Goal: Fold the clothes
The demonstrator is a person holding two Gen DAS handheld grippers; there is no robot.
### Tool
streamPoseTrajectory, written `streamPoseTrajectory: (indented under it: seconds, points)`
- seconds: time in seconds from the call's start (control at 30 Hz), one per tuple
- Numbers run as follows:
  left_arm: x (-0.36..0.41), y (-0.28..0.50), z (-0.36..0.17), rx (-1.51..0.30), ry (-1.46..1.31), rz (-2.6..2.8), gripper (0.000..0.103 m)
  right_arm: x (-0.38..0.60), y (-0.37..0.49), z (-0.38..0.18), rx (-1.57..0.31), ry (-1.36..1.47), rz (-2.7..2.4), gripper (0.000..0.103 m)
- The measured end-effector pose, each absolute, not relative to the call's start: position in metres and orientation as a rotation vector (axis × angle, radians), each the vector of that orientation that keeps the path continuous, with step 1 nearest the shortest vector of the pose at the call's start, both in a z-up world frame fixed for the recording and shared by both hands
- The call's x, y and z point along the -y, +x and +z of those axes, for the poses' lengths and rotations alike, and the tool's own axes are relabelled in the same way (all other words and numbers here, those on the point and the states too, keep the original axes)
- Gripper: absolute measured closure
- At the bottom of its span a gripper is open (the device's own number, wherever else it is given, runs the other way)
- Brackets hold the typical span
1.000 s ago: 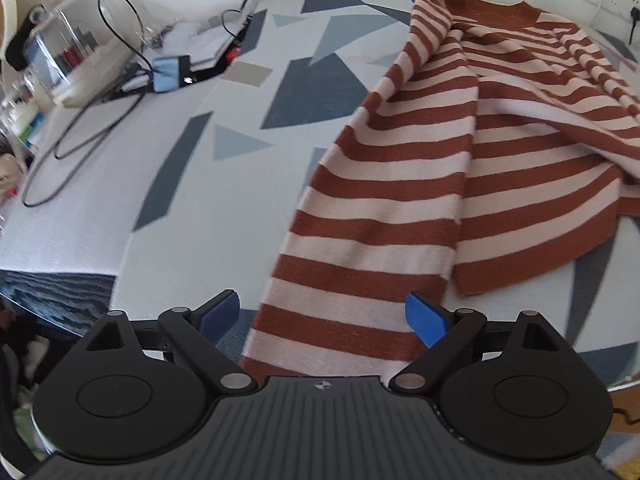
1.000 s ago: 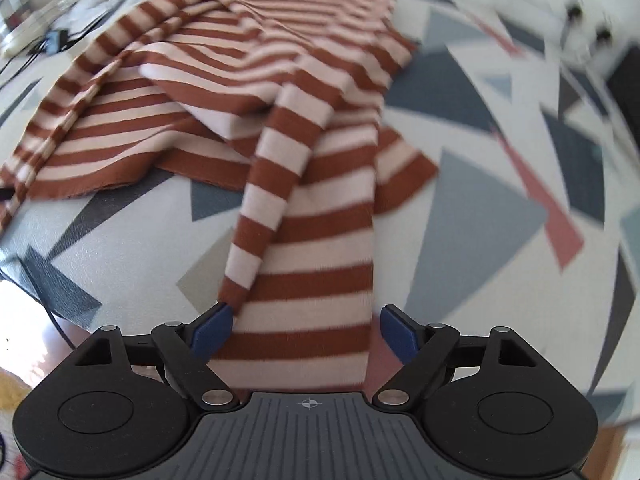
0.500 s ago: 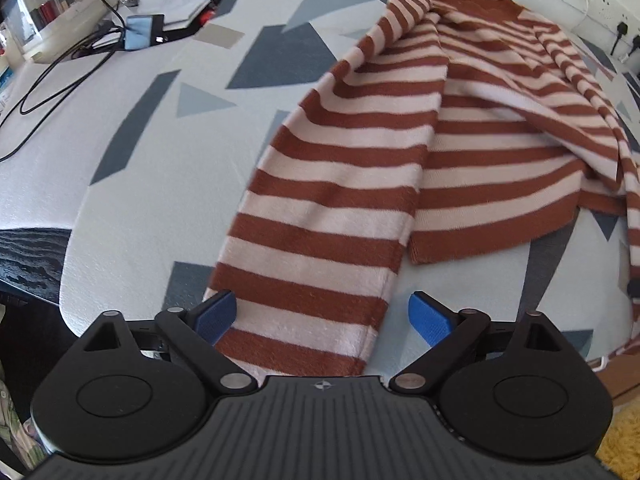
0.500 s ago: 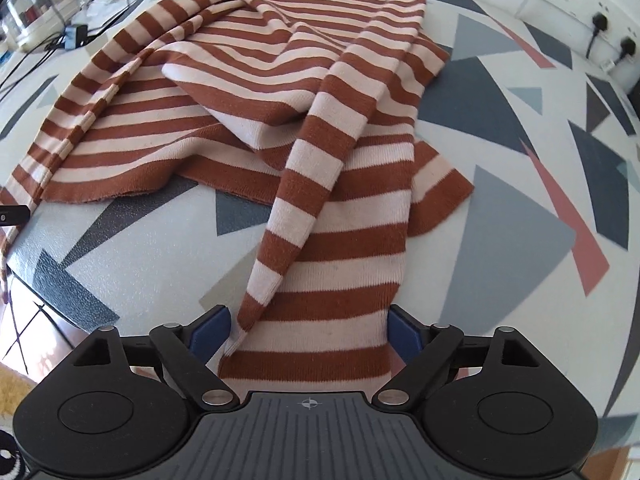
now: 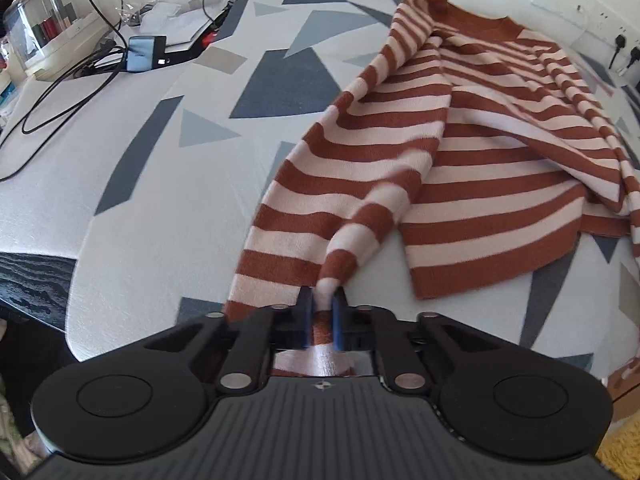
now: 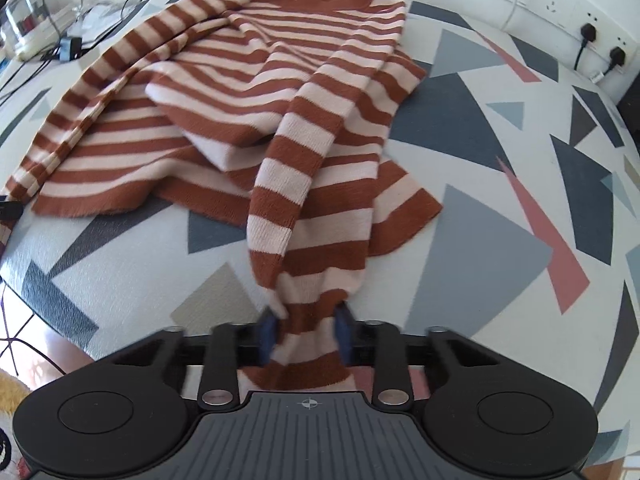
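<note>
A rust and pale pink striped sweater (image 5: pixel 500 152) lies spread on a bed cover with grey and blue triangles (image 5: pixel 168 184), collar at the far side. My left gripper (image 5: pixel 322 312) has its jaws closing on the cuff end of the sweater's left sleeve (image 5: pixel 304 216); the blue pads pinch the bunched knit. In the right wrist view the same sweater (image 6: pixel 260 60) lies ahead. My right gripper (image 6: pixel 306 332) has its jaws closing on the end of the other sleeve (image 6: pixel 320 208), whose cloth is gathered between the pads.
Black cables (image 5: pixel 68 92), a small blue charger (image 5: pixel 142 58) and a clear plastic box (image 5: pixel 44 28) sit at the far left. Wall sockets with plugs (image 6: pixel 592 36) line the far right wall. The cover's near edge (image 6: pixel 48 292) drops off at lower left.
Both grippers stood wide open around the sleeve ends; now each has closed on its sleeve, and the knit is bunched up between the pads.
</note>
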State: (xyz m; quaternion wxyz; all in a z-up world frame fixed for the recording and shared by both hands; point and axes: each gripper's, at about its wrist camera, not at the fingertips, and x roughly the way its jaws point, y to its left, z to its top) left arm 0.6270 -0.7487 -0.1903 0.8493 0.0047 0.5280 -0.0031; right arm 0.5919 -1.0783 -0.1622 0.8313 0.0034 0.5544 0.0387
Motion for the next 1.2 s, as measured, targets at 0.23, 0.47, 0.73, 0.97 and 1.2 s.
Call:
streamPoseTrajectory:
  seconds: [0.23,0.47,0.73,0.97,1.2]
  points:
    - [0.722,0.636,-0.133,-0.957,-0.15,0.016,0.095,1.091,0.595,-0.109,-0.996,0.122,0.181,0.089]
    - [0.717,0.645,-0.071,-0.664,-0.25,0.026,0.095,1.135,0.621,-0.046,-0.689,0.26,0.019,0.089]
    - [0.739,0.681,-0.078,-0.693,-0.371,-0.044,0.095,1.172,0.654,-0.043,-0.625,0.378,-0.106,0.089]
    - [0.769,0.759,-0.066,-0.691,-0.428,-0.049,0.095,1.169,0.708,-0.055,-0.66,0.382,-0.108,0.089]
    - [0.769,0.826,0.018,-0.357,-0.428,-0.006,0.095,1.202,0.748,0.026,-0.235,0.366,-0.253,0.091]
